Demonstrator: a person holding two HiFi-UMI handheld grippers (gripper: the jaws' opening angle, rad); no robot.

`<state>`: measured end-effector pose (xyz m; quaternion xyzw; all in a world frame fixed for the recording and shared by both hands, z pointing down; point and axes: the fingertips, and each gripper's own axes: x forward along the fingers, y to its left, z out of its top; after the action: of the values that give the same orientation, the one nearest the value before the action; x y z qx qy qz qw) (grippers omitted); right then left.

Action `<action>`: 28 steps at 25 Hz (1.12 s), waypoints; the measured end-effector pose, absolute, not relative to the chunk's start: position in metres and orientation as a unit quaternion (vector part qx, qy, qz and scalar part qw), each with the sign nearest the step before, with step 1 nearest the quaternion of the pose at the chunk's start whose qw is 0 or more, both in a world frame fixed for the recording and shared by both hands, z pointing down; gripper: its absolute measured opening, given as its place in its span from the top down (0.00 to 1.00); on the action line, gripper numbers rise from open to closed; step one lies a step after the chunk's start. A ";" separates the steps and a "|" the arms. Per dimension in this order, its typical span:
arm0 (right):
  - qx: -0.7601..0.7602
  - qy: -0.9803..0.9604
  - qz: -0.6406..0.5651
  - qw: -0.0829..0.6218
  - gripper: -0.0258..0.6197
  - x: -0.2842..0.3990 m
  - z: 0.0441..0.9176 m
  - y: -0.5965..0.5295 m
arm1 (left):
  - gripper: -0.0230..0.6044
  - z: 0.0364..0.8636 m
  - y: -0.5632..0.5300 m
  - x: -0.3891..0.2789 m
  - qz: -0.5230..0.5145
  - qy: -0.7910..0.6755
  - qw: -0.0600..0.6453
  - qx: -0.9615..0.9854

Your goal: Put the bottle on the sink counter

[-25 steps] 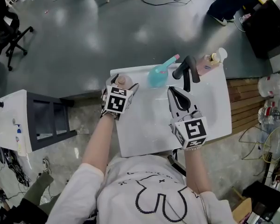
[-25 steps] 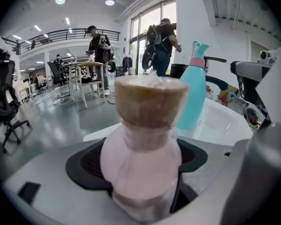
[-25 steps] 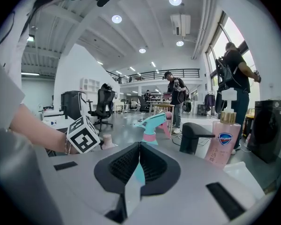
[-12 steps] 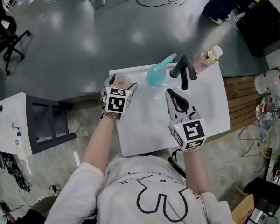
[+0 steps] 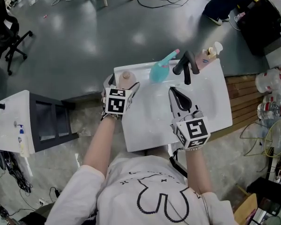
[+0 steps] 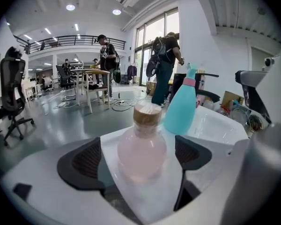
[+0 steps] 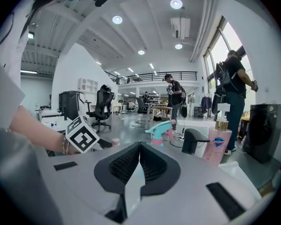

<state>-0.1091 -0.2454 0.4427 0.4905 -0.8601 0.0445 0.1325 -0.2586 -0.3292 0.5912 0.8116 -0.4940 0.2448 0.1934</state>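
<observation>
A pink bottle (image 5: 127,76) with a cork-coloured cap stands upright on the far left corner of the white sink counter (image 5: 140,130). My left gripper (image 5: 123,84) is open around it and its jaws have just been opening. In the left gripper view the bottle (image 6: 141,146) sits between the pads (image 6: 86,165) with a gap on each side. My right gripper (image 5: 174,92) hovers over the basin. In the right gripper view it (image 7: 139,146) is shut with nothing in it.
A teal spray bottle (image 5: 159,71), a black faucet (image 5: 185,65) and a pink soap dispenser (image 5: 207,59) line the sink's far edge. A white side table (image 5: 11,121) and a dark stool (image 5: 51,121) stand left; wooden slats (image 5: 243,102) and water bottles (image 5: 271,83) right.
The left jaws have spread off the bottle and the gripper has drawn back a little toward me. The bottle stays on the counter corner. The right gripper has shifted slightly.
</observation>
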 end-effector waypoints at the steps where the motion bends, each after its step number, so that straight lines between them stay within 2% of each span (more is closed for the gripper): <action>1: 0.490 -0.861 0.043 0.132 0.92 -0.110 0.441 -0.243 | 0.19 0.587 -0.326 -0.260 0.243 -0.496 0.190 0.812; 13: 0.462 -0.880 0.012 0.109 0.92 -0.123 0.414 -0.212 | 0.20 0.527 -0.278 -0.282 0.204 -0.528 0.138 0.813; 23: 0.456 -0.885 -0.007 0.092 0.92 -0.123 0.382 -0.167 | 0.20 0.450 -0.221 -0.303 0.126 -0.564 0.086 0.812; 28: 0.455 -0.887 -0.022 0.077 0.92 -0.127 0.362 -0.154 | 0.20 0.427 -0.191 -0.312 0.097 -0.565 0.084 0.815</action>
<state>-0.1268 -0.1543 0.3622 0.4546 -0.8871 -0.0223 0.0765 -0.3118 -0.1912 0.4274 0.8152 -0.5650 0.0966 0.0835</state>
